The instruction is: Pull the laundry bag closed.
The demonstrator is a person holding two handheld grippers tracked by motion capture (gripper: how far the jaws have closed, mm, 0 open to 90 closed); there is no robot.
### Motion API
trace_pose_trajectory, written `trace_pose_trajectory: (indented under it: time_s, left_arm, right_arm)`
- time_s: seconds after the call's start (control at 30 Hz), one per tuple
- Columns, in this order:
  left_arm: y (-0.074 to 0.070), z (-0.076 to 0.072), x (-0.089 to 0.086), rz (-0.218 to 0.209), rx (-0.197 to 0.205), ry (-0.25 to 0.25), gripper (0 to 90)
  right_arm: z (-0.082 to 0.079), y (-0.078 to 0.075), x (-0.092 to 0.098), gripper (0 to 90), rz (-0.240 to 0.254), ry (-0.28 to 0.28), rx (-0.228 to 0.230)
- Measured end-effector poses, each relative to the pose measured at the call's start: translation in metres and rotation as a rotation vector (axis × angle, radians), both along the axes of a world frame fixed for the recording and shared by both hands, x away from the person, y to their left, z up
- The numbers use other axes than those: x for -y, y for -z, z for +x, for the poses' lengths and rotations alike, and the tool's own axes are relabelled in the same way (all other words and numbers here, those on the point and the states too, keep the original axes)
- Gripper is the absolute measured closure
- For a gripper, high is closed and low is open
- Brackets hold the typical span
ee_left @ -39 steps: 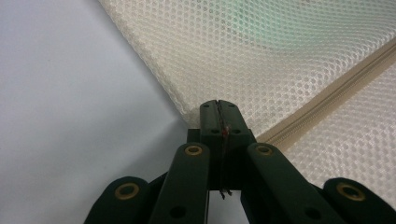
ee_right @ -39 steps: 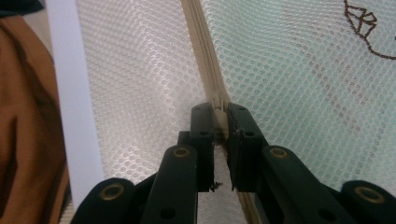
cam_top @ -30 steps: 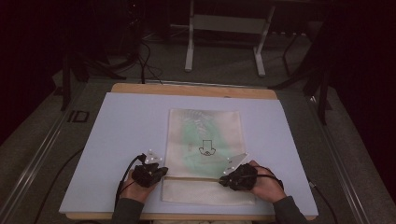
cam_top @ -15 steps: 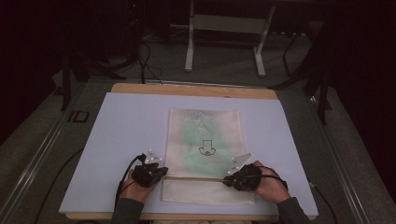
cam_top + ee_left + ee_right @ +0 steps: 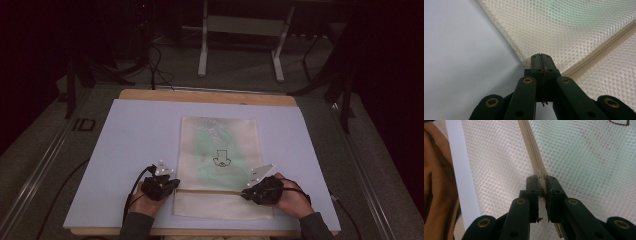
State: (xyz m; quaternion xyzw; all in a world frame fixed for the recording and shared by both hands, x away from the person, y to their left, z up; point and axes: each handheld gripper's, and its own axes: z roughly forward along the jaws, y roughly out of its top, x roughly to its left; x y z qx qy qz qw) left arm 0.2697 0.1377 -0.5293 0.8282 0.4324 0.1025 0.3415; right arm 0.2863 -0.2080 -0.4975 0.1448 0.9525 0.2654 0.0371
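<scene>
I find the mesh bag [image 5: 220,160] flat mid-desk [image 5: 130,135]; my left tongs [image 5: 540,60] are clamped on its edge by the zipper [image 5: 532,147]; my right tongs [image 5: 541,185] grip the zipper's end; advise holding left firm, drawing right straight along the track.

Your mesh bag [image 5: 220,165] lies flat on the middle of the table [image 5: 130,140], nearer your edge than the far one. Its zipper [image 5: 210,190] runs left to right across the near part. Your left gripper [image 5: 170,184] sits at the bag's left edge (right where the zipper ends), your right gripper [image 5: 246,193] on the zipper toward its right end.
</scene>
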Motion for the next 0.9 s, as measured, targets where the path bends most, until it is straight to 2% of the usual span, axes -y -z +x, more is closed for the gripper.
trace_pose_trajectory:
  time_s: [0.07,0.43,0.9]
  left_arm:
    - [0.0,0.0,0.0,0.0,-0.001,0.001,89.5]
    - [0.0,0.0,0.0,0.002,0.001,-0.001,89.5]
    - [0.0,0.0,0.0,0.004,0.001,-0.001,89.5]
  right_arm:
    - [0.0,0.0,0.0,82.3,-0.01,-0.001,0.003]
    - [0.0,0.0,0.008,82.3,-0.001,0.011,-0.003]
    - [-0.001,-0.004,0.03,82.3,0.01,0.055,-0.009]
